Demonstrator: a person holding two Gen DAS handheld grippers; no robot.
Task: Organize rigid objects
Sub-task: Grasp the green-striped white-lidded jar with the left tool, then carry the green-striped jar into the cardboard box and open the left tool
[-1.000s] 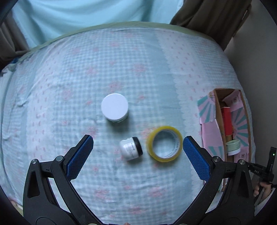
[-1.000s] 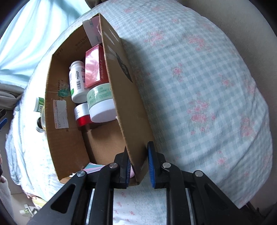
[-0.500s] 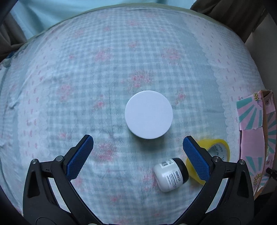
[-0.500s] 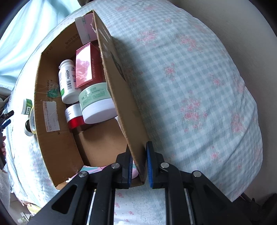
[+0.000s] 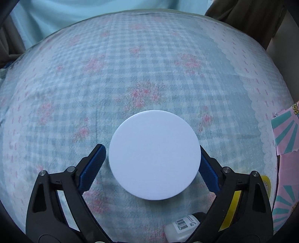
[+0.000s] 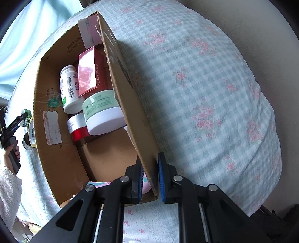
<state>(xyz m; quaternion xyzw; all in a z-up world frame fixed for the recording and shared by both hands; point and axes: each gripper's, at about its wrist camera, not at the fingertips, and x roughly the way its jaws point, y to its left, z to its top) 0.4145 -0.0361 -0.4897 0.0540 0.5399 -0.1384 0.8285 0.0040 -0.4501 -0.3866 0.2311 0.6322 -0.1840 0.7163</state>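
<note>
Surface: a bed or cushion under a blue-and-white checked cover (image 5: 149,71) printed with pink flower sprays; a pale blue curtain (image 5: 89,13) hangs behind it.

Cardboard box (image 6: 56,149): open-topped, plain brown inside, a pink-and-teal sunburst print outside, lying on the cover. Printing on the inner wall is partly legible: "ZX 07". Its near wall is clamped between the closed jaws of the right gripper (image 6: 150,175).

Contents of the box, largest first:
- red carton (image 6: 89,74), glossy, lettered "MARUBI" down one edge;
- mint-green jar (image 6: 102,112) with a white lid, lying on its side, label text too small to read;
- white pill bottle (image 6: 70,91) with a barcode and a green band;
- red-and-silver jar (image 6: 77,127), partly covered.

Outside the box:
- white-lidded jar (image 5: 154,155), seen from above as a plain round matt lid, standing on the cover between the fingers of the left gripper (image 5: 152,162); the jaws are spread just wider than the lid, and contact cannot be judged;
- yellow tape roll (image 5: 265,185), beside the box, marked "…DE IN CHINA" in the right wrist view;
- small white bottle (image 5: 179,229) with a barcode, at the lower edge.
</note>
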